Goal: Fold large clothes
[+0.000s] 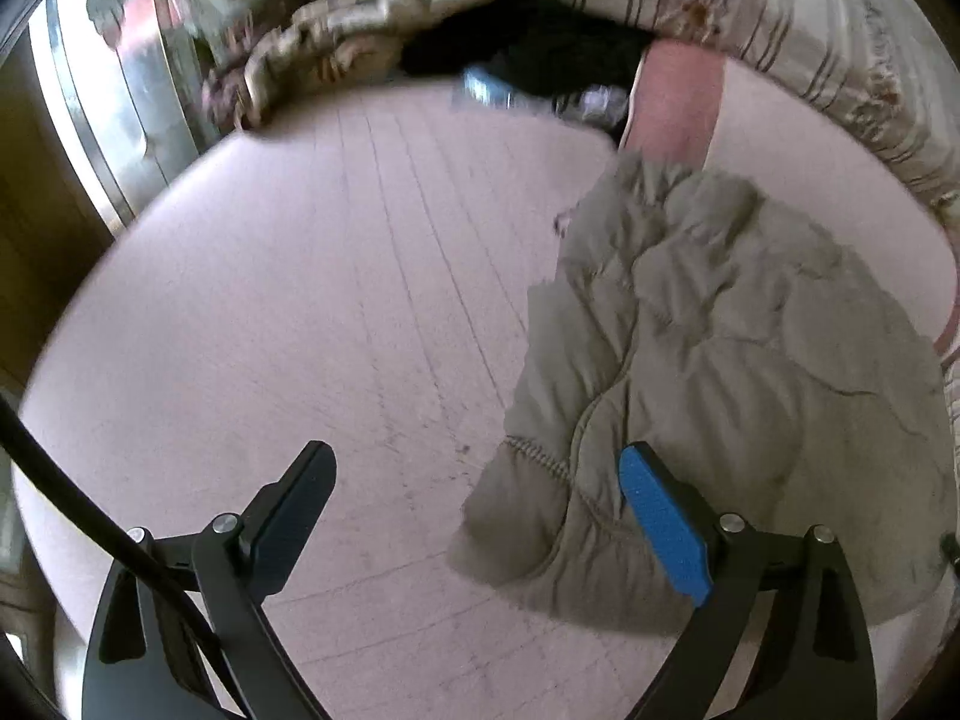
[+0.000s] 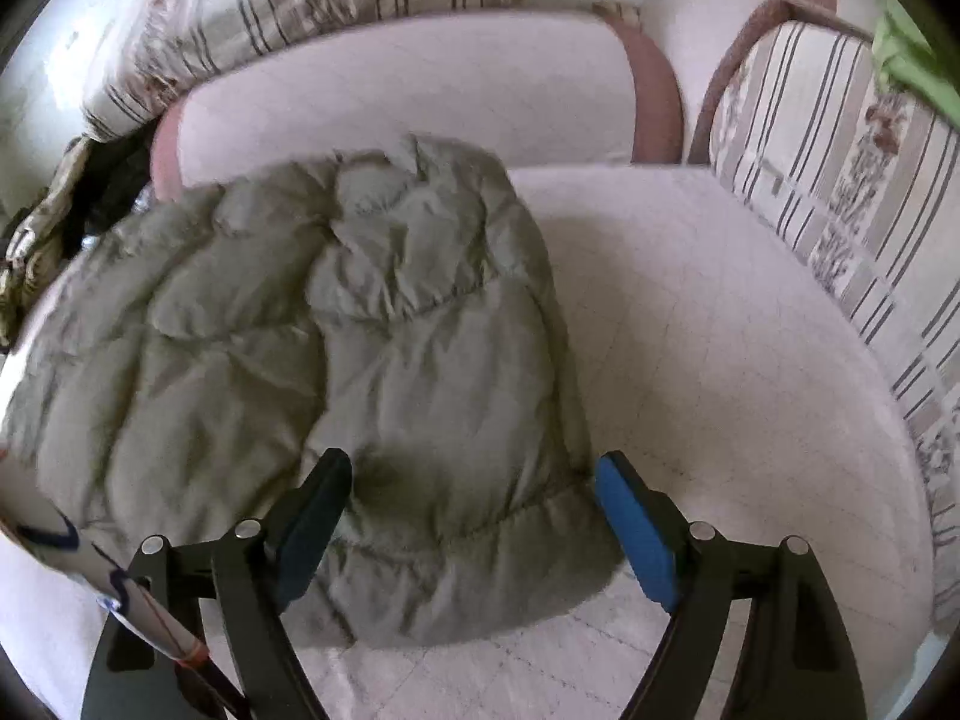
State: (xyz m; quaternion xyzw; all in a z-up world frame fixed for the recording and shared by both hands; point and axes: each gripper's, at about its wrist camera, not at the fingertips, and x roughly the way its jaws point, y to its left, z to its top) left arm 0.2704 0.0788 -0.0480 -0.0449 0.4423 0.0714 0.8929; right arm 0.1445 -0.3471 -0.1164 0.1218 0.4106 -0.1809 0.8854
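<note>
Pale pink seat surface (image 1: 300, 330), faintly lined, fills most of both views; it belongs to a sofa whose striped, floral back cushions (image 2: 840, 192) run along the far and right-hand sides. A raised pale cushion with mauve trim (image 2: 420, 90) sits at the rear corner. In the left wrist view a window or glazed door (image 1: 120, 90) lies beyond the surface's left edge, and a heap of patterned fabric (image 1: 336, 42) with a dark item (image 1: 540, 42) lies at the far edge; details there are blurred.

Olive quilted jacket (image 2: 360, 330), bunched and partly folded, lies on the seat, its far end touching the raised cushion. To the jacket's left in the left wrist view, and to its right in the right wrist view, bare seat extends to the surface's edges.

Left gripper (image 1: 480, 492): jaws spread wide, empty, over the seat, with the blue-padded finger (image 1: 666, 528) above the jacket's near cuffed edge. Right gripper (image 2: 474, 498): jaws spread wide, straddling the jacket's near hem, gripping nothing. A white printed strip (image 2: 120, 588) crosses the lower left corner of the right wrist view.
</note>
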